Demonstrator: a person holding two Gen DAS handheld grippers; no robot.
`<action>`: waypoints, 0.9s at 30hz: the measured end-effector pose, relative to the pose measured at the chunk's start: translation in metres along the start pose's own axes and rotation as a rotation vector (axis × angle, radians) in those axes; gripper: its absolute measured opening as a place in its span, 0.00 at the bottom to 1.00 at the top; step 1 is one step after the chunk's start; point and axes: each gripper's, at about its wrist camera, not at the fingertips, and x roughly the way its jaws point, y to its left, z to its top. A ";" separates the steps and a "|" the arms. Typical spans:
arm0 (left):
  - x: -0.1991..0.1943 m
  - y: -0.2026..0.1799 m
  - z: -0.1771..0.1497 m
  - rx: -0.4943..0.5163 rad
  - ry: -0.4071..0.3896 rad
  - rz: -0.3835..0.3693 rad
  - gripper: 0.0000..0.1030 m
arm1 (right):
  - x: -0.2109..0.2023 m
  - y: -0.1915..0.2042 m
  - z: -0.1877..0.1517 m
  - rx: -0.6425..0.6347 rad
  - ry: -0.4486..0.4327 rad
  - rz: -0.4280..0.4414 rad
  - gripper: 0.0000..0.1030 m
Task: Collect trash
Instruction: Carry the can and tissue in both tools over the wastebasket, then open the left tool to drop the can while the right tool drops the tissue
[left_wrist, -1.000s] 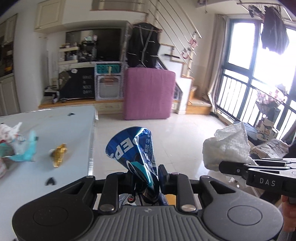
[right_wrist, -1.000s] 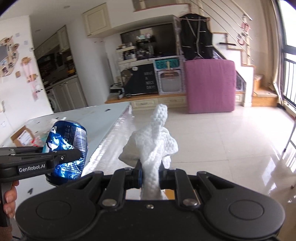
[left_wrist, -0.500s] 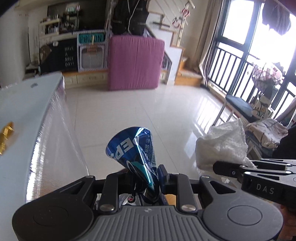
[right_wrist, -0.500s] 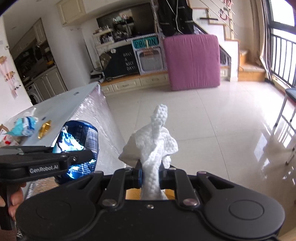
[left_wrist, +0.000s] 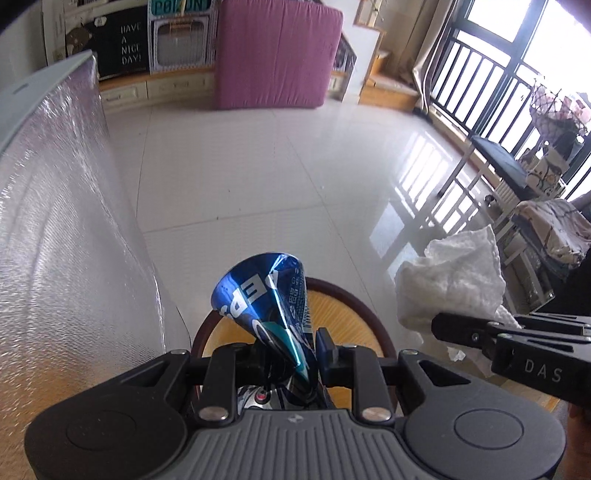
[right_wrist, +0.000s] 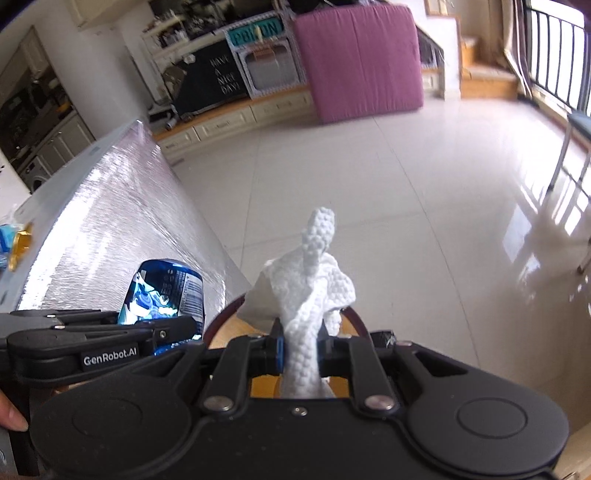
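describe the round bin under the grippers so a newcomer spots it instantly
Start at the foil-wrapped table on the left and drop to the floor by its near corner. There, just below the crushed blue can, sits the round bin. Only it has a dark brown rim around a yellow-orange inside.

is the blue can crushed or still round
Crushed. The blue can pinched in the left gripper is flattened to a creased wedge at the clamped end, flaring wider toward its far end.
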 end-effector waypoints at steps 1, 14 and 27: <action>0.008 0.002 0.002 -0.001 0.016 -0.002 0.25 | 0.007 -0.001 0.000 0.010 0.013 -0.002 0.15; 0.100 0.010 -0.002 -0.007 0.206 -0.025 0.25 | 0.092 -0.014 -0.016 0.114 0.191 -0.024 0.15; 0.161 0.023 -0.024 0.047 0.323 0.041 0.26 | 0.157 -0.013 -0.031 0.068 0.334 -0.043 0.15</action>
